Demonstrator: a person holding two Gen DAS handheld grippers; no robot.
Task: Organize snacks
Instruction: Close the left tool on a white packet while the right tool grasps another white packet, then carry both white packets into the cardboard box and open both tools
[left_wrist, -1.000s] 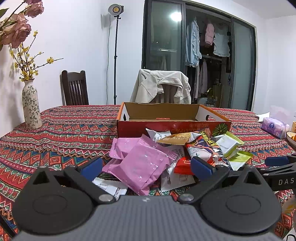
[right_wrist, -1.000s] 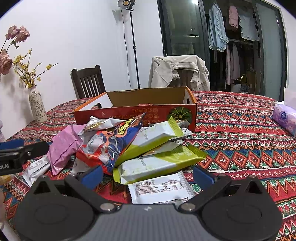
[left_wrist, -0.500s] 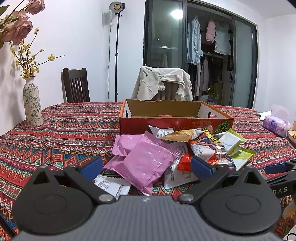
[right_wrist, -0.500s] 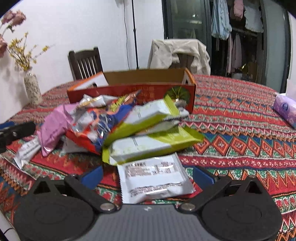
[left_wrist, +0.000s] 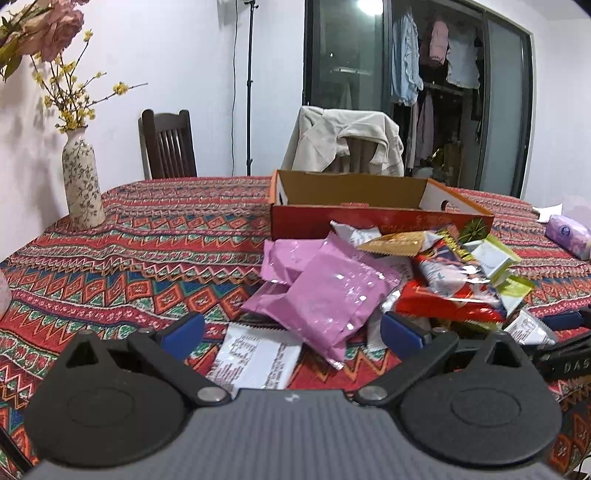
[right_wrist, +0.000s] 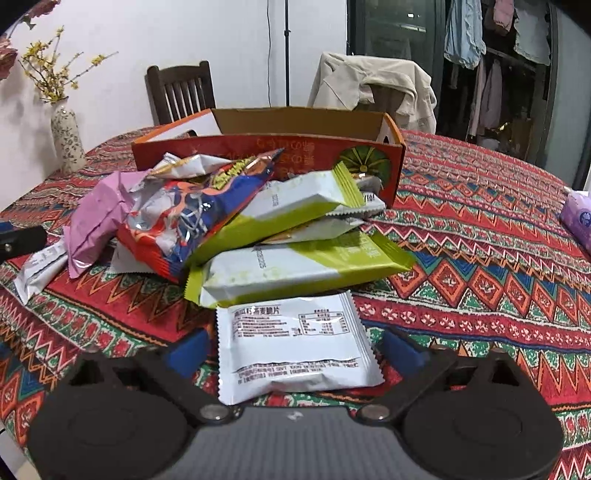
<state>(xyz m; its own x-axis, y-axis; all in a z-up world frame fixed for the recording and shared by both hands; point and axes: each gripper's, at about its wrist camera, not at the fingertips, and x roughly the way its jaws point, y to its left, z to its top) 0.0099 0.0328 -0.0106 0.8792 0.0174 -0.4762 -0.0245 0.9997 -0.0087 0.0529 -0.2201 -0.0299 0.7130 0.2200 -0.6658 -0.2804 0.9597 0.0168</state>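
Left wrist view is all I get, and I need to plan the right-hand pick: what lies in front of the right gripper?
Observer: A white packet with black print lies flat on the tablecloth, between the open fingers of the right gripper.
Operator: Is it free of the pile?
Observer: Not clearly. Its far edge meets a green-and-white packet, and I cannot tell whether it is tucked under.
Operator: Anything on top of that green one?
Observer: Yes, a second green-and-white packet lies slanted across it, just in front of the red cardboard box.
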